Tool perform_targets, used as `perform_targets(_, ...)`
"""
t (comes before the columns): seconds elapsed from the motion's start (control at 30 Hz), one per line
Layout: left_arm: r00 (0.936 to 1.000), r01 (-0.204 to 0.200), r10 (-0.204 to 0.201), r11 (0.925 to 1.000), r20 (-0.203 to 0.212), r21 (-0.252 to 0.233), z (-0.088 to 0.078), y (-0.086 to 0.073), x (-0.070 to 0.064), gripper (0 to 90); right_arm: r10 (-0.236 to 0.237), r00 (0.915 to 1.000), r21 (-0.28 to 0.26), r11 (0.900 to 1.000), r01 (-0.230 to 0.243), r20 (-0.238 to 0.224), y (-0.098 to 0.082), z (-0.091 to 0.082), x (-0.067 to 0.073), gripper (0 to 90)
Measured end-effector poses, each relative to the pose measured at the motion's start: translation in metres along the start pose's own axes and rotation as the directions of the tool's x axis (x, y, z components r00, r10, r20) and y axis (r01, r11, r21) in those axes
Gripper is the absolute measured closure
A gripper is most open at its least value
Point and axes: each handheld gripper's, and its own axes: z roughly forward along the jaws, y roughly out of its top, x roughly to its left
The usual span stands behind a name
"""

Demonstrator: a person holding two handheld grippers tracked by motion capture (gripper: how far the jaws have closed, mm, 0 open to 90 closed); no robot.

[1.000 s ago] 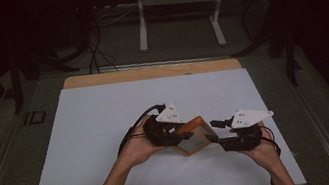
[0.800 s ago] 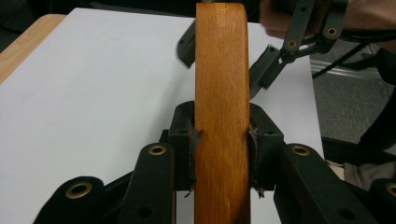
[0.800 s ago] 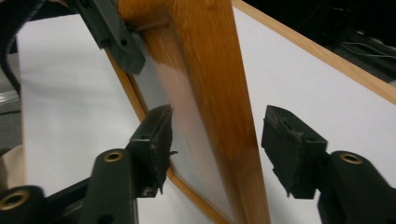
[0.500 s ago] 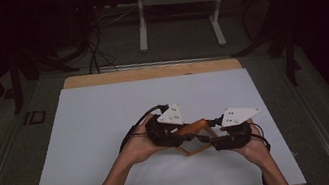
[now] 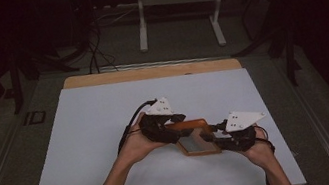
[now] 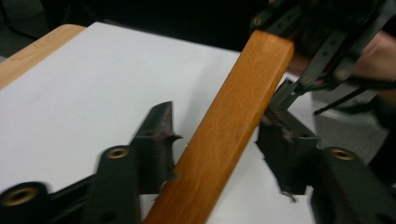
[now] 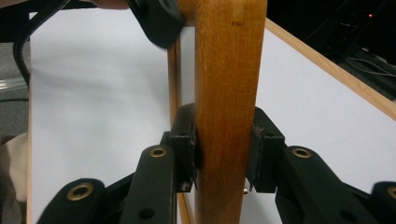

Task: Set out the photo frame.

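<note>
Brown wood makes up the frame [image 5: 195,138], a small flat thing with a pale panel inside it, and it sits near the front middle of the white sheet [image 5: 83,136] that covers the table [image 5: 149,71]. Everything else here is told from that frame. On its left side is the left gripper [image 5: 178,123], held in the person's left hand [image 5: 138,145], with a grey three-cornered plate on top of it. Its black jaws have just been opening. In the left gripper view [image 6: 219,140] the wood bar of the frame [image 6: 229,126] runs up between the two jaws, and there is a clear gap between the bar and the jaw on the right of that view; on the other side I cannot tell if the jaw touches the bar, so this gripper is loose and does not squeeze the frame. On the right side of the frame is the right gripper [image 5: 210,135], held in the person's right hand [image 5: 258,150]. Its jaws have just been closing. In the right gripper view [image 7: 224,149] the two black pads press on both sides of the wood bar [image 7: 226,93], so this gripper holds the frame tight. The frame looks tipped a little, with its left end up by the left gripper.
</note>
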Motion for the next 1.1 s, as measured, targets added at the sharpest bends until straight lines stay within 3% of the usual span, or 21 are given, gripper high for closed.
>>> perform_targets(0.17,0.9987,0.049,-0.05,0.9971,-0.011,-0.059,-0.014,-0.008,0.004,42.7,0.014,0.9999,0.0,1.0,-0.014,0.003,-0.003,-0.002,-0.002,67.9)
perform_targets(0.3,0.9927,0.106,-0.112,0.9871,-0.045,-0.12,-0.026,-0.02,0.007,37.1,0.019,0.9998,0.002,1.0,-0.019,0.005,-0.006,-0.004,-0.002,68.0)
perform_targets(0.5,0.9864,0.139,-0.149,0.9824,-0.07,-0.124,-0.028,-0.04,0.011,34.3,0.032,0.9994,-0.003,0.999,-0.032,0.01,-0.009,-0.006,-0.003,67.9)
perform_targets(0.6,0.9828,0.166,-0.174,0.9785,-0.062,-0.123,-0.018,-0.063,0.012,34.3,0.035,0.9993,-0.011,0.999,-0.034,0.013,-0.009,-0.005,-0.003,67.9)
perform_targets(0.63,0.9828,0.166,-0.174,0.9785,-0.062,-0.123,-0.018,-0.063,0.012,34.3,0.035,0.9993,-0.011,0.999,-0.034,0.013,-0.009,-0.005,-0.003,67.9)
perform_targets(0.67,0.9812,0.183,-0.188,0.9777,-0.044,-0.104,-0.01,-0.069,0.014,34.4,0.034,0.9993,-0.017,0.999,-0.033,0.016,-0.009,-0.004,-0.002,67.9)
perform_targets(0.77,0.981,0.182,-0.186,0.9805,-0.054,-0.073,-0.002,-0.071,0.014,34.4,0.032,0.9993,-0.024,0.999,-0.032,0.019,-0.009,-0.004,-0.002,67.9)
perform_targets(0.8,0.9811,0.189,-0.192,0.9786,-0.026,-0.081,0.002,-0.071,0.014,34.4,0.031,0.9993,-0.03,0.999,-0.03,0.022,-0.008,-0.003,-0.001,67.9)
perform_targets(0.83,0.9811,0.189,-0.192,0.9786,-0.026,-0.081,0.002,-0.071,0.014,34.4,0.031,0.9993,-0.03,0.999,-0.03,0.022,-0.008,-0.003,-0.001,67.9)
perform_targets(0.97,0.9839,0.174,-0.176,0.9829,-0.032,-0.06,0.015,-0.073,0.01,34.2,0.028,0.9993,-0.034,0.999,-0.027,0.023,-0.007,-0.002,0.0,67.9)
perform_targets(1.1,0.9824,0.178,-0.18,0.9831,-0.049,-0.044,0.024,-0.079,0.007,32.6,0.029,0.9993,-0.041,0.999,-0.028,0.025,-0.008,-0.002,0.0,67.9)
